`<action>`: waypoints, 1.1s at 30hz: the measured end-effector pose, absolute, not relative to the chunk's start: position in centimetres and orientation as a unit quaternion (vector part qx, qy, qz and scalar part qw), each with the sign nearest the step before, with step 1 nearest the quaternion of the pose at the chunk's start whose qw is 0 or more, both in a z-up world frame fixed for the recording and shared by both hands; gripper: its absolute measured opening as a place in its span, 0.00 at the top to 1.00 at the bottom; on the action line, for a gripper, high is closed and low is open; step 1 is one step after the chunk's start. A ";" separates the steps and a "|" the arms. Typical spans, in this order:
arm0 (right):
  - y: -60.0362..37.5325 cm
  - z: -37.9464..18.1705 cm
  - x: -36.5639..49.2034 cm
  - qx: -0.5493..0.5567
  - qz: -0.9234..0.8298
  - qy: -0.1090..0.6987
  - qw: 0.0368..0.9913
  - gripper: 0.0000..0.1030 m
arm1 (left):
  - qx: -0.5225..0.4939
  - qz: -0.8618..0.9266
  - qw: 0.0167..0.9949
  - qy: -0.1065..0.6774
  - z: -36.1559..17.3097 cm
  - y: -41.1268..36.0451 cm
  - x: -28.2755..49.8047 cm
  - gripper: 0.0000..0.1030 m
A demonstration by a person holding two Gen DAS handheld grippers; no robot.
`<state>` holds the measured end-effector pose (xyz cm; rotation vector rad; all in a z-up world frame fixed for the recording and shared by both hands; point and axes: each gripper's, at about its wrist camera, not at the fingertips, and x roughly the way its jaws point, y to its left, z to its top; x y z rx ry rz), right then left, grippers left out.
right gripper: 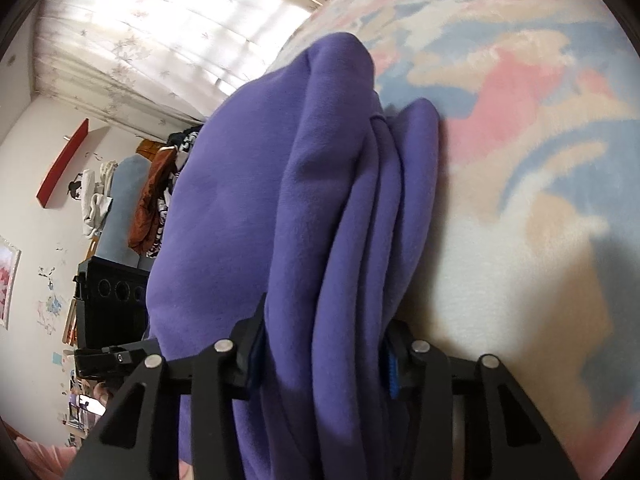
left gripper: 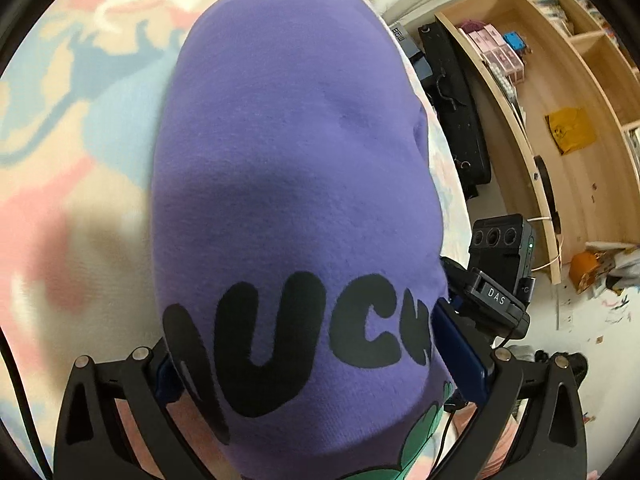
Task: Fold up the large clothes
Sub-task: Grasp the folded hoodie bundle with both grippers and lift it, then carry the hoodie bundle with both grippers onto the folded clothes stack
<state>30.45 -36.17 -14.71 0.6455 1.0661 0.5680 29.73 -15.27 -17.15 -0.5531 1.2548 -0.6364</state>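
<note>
A purple sweatshirt (left gripper: 288,160) with black lettering and a green print lies folded on a pastel blanket (left gripper: 60,120). My left gripper (left gripper: 316,364) stands wide apart around its near end, with cloth bulging between the fingers (left gripper: 460,356). In the right wrist view my right gripper (right gripper: 324,356) is shut on a thick bunch of the purple sweatshirt's (right gripper: 320,200) folded layers, which hang over the blanket (right gripper: 520,160).
A wooden shelf unit (left gripper: 560,100) and a black case (left gripper: 452,100) stand right of the bed. A black speaker-like box (right gripper: 112,296), a chair with piled clothes (right gripper: 152,192) and a curtained window (right gripper: 160,20) are to the left in the right wrist view.
</note>
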 end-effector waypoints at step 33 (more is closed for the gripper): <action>-18.4 1.5 26.1 0.278 0.396 0.364 0.796 0.59 | -0.218 -0.263 0.824 0.452 5.6 4.0 20.2 0.01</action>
